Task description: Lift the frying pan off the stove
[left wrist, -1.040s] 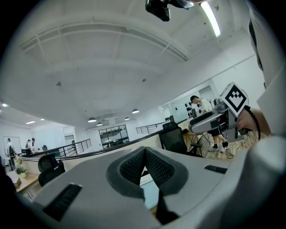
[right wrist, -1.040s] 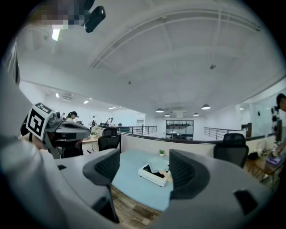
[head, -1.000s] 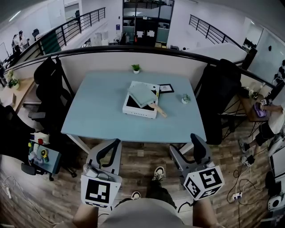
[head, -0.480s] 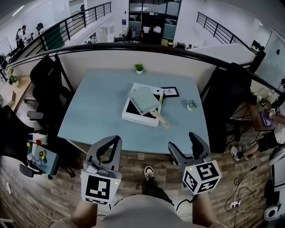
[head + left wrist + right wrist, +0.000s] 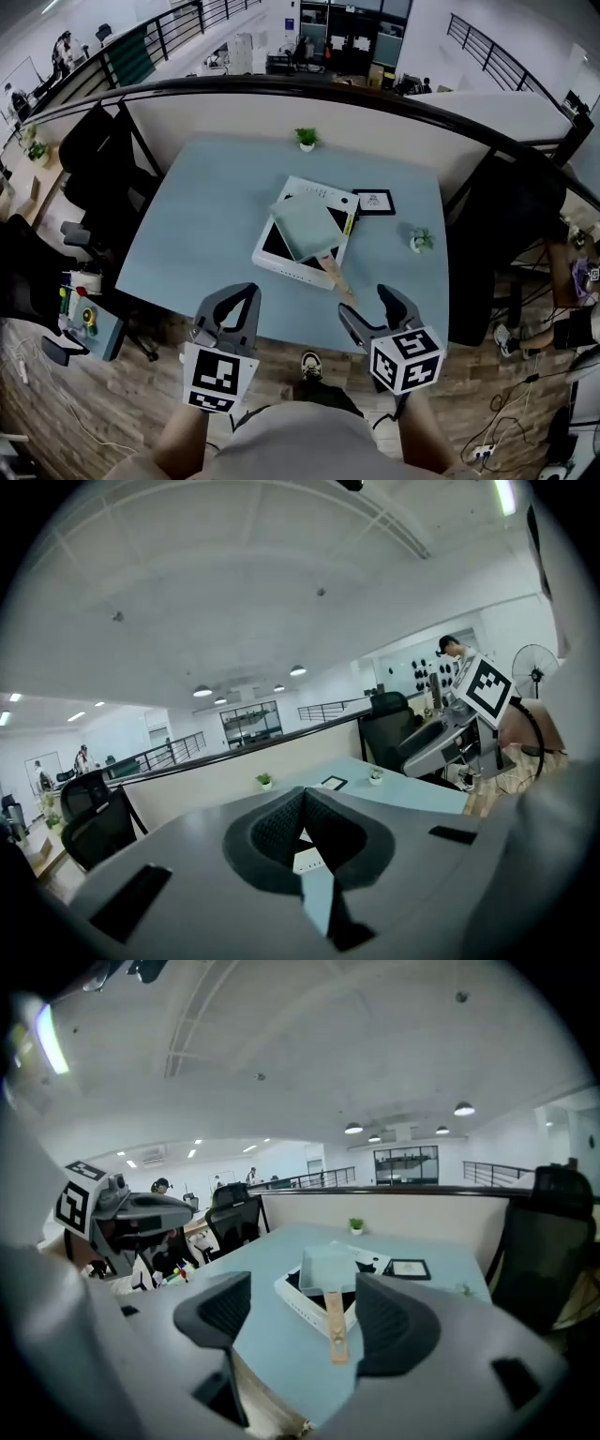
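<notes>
A pale green square frying pan (image 5: 305,225) sits on a white stove (image 5: 271,259) in the middle of the light blue table (image 5: 197,225). Its wooden handle (image 5: 333,273) points to the table's near edge. Both grippers hover at that near edge, short of the stove. My left gripper (image 5: 241,296) is shut and empty, left of the handle. My right gripper (image 5: 366,305) stands open with nothing in it, just right of the handle's end. In the right gripper view the pan (image 5: 328,1265) and handle (image 5: 335,1321) lie ahead between the jaws, well beyond my right gripper (image 5: 302,1302).
A small potted plant (image 5: 306,138) stands at the table's far edge. A black framed picture (image 5: 375,201) and a little ornament (image 5: 419,241) lie right of the stove. Black office chairs (image 5: 94,159) flank the table, and a cart (image 5: 82,314) stands at the left.
The view and both grippers have come forward toward the table, from over the floor to its near edge. The pan and stove have not moved. Jaw states are unchanged.
</notes>
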The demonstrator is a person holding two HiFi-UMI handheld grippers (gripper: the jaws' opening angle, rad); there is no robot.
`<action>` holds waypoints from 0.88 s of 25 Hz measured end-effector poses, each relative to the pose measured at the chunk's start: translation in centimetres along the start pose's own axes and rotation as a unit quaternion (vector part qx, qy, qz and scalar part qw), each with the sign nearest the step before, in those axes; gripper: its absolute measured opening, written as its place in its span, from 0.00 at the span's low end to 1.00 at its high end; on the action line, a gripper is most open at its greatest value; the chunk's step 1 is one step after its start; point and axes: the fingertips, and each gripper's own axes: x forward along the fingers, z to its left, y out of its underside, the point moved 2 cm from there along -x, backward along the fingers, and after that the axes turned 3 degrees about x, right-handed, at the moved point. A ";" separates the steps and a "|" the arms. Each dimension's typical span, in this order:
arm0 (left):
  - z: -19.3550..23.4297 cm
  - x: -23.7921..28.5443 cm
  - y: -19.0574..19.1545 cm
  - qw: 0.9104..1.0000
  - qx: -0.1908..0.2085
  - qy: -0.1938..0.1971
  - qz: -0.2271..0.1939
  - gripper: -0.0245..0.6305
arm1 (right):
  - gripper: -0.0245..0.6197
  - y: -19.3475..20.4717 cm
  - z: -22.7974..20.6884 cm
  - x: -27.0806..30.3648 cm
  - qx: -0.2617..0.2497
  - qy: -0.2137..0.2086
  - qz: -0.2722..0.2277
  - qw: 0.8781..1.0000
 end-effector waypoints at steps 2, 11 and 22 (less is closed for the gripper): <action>-0.1 2.4 0.7 1.000 -0.002 -0.005 0.017 0.04 | 0.57 0.2 -1.5 2.2 0.001 -0.012 0.018 1.000; -0.3 9.6 5.6 0.994 -0.028 -0.018 0.101 0.04 | 0.57 4.8 -5.6 11.4 0.028 -0.067 0.133 0.989; -0.6 12.4 12.2 0.982 -0.058 -0.013 0.180 0.04 | 0.56 8.9 -6.2 17.7 0.056 -0.094 0.210 0.971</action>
